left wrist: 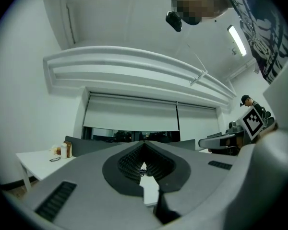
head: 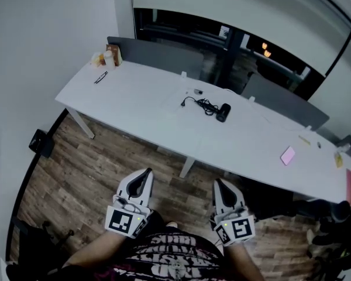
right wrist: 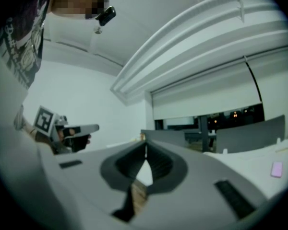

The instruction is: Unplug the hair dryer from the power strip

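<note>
While both grippers hang close to the person's body above the wood floor (head: 105, 168), the hair dryer (head: 223, 112) lies well ahead of them on the long white surface (head: 140, 98), roughly at its middle. It is a small black dryer on its side. Its black cord (head: 203, 105) is bunched in loose loops just to its left and trails to an end (head: 183, 103) a little further left. The power strip cannot be made out from this far — a pale body on the white top would barely show, and it is unclear whether the small object (head: 198, 91) beyond the cord belongs to it.

The left gripper (head: 145, 175) has its jaws pressed together with nothing between them. The right gripper (head: 220, 184) is likewise clenched and empty. Neither is near the dryer, so the unplugging looks not yet begun and the approach has to come first.

The dryer is probably light, with a hard, smooth, rounded shell that could slide on the surface if nudged. The cord looks limp and springy, so tugging on it would likely only drag the strip along. The plug is the stiff part and the sensible place to take hold — across its flat sides, close to the socket. A light strip may lift with the plug, so the other gripper would need to press it down while the plug is drawn straight out.
</note>
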The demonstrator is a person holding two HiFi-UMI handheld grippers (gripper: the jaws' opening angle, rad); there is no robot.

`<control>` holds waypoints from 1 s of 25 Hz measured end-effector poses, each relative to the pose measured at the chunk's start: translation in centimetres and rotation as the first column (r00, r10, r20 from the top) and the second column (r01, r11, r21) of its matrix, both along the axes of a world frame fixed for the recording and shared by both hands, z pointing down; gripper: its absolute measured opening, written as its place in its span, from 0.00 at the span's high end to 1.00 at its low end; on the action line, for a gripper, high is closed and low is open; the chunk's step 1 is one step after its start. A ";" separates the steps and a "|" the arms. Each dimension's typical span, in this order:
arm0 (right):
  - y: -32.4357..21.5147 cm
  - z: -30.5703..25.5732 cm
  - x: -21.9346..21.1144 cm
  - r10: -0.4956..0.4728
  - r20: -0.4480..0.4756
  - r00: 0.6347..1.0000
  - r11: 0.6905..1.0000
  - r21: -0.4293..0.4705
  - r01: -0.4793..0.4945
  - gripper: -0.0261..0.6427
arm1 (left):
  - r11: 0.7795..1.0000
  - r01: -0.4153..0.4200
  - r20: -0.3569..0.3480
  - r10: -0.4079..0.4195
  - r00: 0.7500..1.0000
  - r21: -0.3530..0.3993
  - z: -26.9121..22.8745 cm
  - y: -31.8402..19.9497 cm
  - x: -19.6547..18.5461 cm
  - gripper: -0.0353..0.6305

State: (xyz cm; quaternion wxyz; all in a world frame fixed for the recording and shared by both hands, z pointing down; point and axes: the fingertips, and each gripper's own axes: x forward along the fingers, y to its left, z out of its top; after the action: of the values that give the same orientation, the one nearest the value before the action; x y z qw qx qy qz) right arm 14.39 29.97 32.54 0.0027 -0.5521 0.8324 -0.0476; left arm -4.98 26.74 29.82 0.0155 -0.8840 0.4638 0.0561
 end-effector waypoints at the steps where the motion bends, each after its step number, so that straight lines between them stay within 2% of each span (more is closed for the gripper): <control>1: -0.1 0.1 0.1 0.001 0.004 1.000 1.000 0.000 -0.001 0.91 | 1.000 0.002 -0.001 -0.002 1.000 0.001 -0.1 -0.1 0.1 0.91; 11: -1.2 2.7 -0.3 0.024 0.005 1.000 0.998 -0.058 -0.024 0.91 | 0.993 -0.044 0.024 0.047 0.999 -0.106 2.4 -0.6 1.0 0.91; 18: -1.6 4.0 -1.2 0.011 -0.009 1.000 0.996 -0.090 -0.012 0.91 | 0.987 -0.060 0.021 0.064 0.998 -0.146 4.1 -2.1 1.4 0.91; 25: -2.5 5.0 0.5 0.061 -0.010 0.998 0.991 -0.117 -0.062 0.91 | 0.986 -0.076 0.020 0.079 0.997 -0.150 4.3 -3.6 2.4 0.91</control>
State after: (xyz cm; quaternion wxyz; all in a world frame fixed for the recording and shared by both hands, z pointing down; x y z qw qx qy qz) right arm 14.89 27.48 37.52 -0.0311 -0.5768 0.8108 -0.0946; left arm -2.60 23.17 34.13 -0.0469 -0.9007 0.4317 0.0105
